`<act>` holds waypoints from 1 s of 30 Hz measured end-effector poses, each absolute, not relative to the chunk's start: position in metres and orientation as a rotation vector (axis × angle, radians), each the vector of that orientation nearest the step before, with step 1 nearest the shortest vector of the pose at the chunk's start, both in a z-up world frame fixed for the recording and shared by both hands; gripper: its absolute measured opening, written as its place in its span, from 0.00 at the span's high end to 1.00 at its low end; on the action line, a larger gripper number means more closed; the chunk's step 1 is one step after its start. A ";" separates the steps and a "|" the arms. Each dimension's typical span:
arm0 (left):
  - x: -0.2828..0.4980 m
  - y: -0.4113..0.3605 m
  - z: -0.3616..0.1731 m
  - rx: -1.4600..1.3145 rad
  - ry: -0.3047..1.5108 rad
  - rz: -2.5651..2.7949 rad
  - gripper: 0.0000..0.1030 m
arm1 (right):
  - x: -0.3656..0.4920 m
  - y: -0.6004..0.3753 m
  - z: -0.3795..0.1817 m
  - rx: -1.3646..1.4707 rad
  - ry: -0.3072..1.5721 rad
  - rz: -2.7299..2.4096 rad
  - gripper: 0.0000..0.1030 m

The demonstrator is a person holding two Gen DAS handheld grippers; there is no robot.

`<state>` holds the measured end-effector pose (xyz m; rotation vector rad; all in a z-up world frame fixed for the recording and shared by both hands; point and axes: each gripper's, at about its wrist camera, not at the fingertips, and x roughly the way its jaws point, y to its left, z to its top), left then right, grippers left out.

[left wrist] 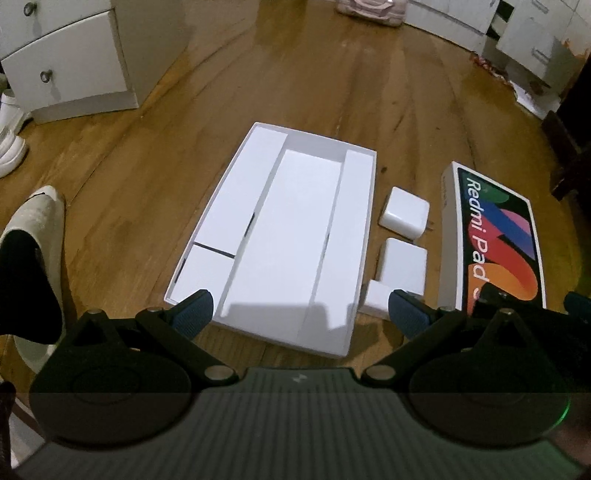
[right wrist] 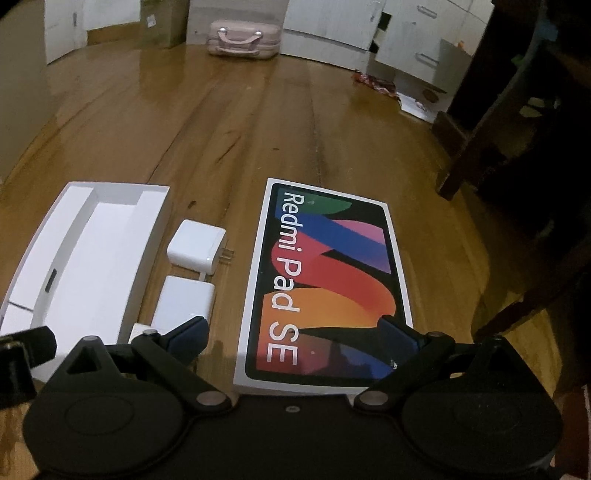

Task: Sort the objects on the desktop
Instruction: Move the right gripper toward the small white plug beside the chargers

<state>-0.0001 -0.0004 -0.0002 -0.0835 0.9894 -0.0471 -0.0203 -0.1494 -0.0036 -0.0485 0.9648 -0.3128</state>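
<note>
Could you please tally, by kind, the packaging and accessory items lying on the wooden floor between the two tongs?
Open white box tray: 1
Printed Redmi Pad SE lid: 1
White plug charger: 1
Small white boxes: 2, a larger one and a smaller one at its near end
Total: 5

I see a glossy wooden plank floor (right wrist: 258, 122), brown, with visible seams and glare patches from overhead light. At far left I note a white drawer cabinet (left wrist: 70, 59) with round knobs; white shoes (left wrist: 11, 136) stand beside it. Against the far wall sits a pink suitcase (right wrist: 242, 42), lying flat, next to a cardboard box (right wrist: 162, 22). On the far right, white drawer units (right wrist: 410, 40) stand with drawers partly open. Dark wooden furniture (right wrist: 517, 147) fills the right edge.
</note>
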 end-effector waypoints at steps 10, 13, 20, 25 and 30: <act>0.002 0.006 -0.004 -0.044 1.064 -0.066 0.00 | -0.022 -0.150 0.006 0.017 0.989 -0.272 0.03; 0.007 0.025 -0.002 -0.053 1.088 -0.063 0.00 | -0.021 -0.144 0.009 -0.005 0.982 -0.263 0.03; 0.005 0.027 -0.006 -0.067 1.107 -0.089 0.00 | -0.020 -0.140 0.014 0.011 0.977 -0.227 0.03; 0.004 0.020 -0.005 -0.044 1.118 -0.114 0.00 | -0.020 -0.140 0.012 -0.010 0.991 -0.246 0.03; 0.008 0.022 -0.003 -0.043 1.142 -0.116 0.00 | -0.022 -0.141 0.008 -0.028 1.003 -0.256 0.03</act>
